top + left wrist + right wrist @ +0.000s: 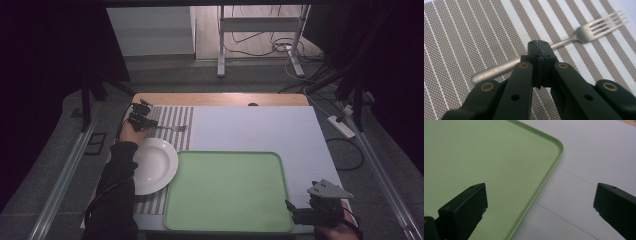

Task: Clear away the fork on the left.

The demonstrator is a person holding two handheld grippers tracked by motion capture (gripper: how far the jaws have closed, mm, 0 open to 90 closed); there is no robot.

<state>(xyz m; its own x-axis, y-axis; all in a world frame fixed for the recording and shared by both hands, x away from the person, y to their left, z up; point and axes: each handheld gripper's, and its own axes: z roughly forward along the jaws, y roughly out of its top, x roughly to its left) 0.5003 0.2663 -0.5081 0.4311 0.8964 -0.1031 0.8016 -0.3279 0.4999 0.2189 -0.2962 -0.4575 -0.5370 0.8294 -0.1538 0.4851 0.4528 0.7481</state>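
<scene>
At the upper left of the high view, my left hand-held gripper [145,121] was clamped on the fork [172,128], which lay on the striped placemat [170,116] just above the white plate [162,167]. In the left gripper view the jaws met on the handle [499,68] near its middle, tines [607,22] pointing to the upper right. I judged the fork light, stiff and slick, thin enough to pivot, so a hold near mid-handle seemed right. Further right sat the green tray [230,192], bare on the counter [260,127]. At the lower right, my right hand-held gripper [295,214] hung with jaws apart over the tray's corner [557,147], holding nothing.
</scene>
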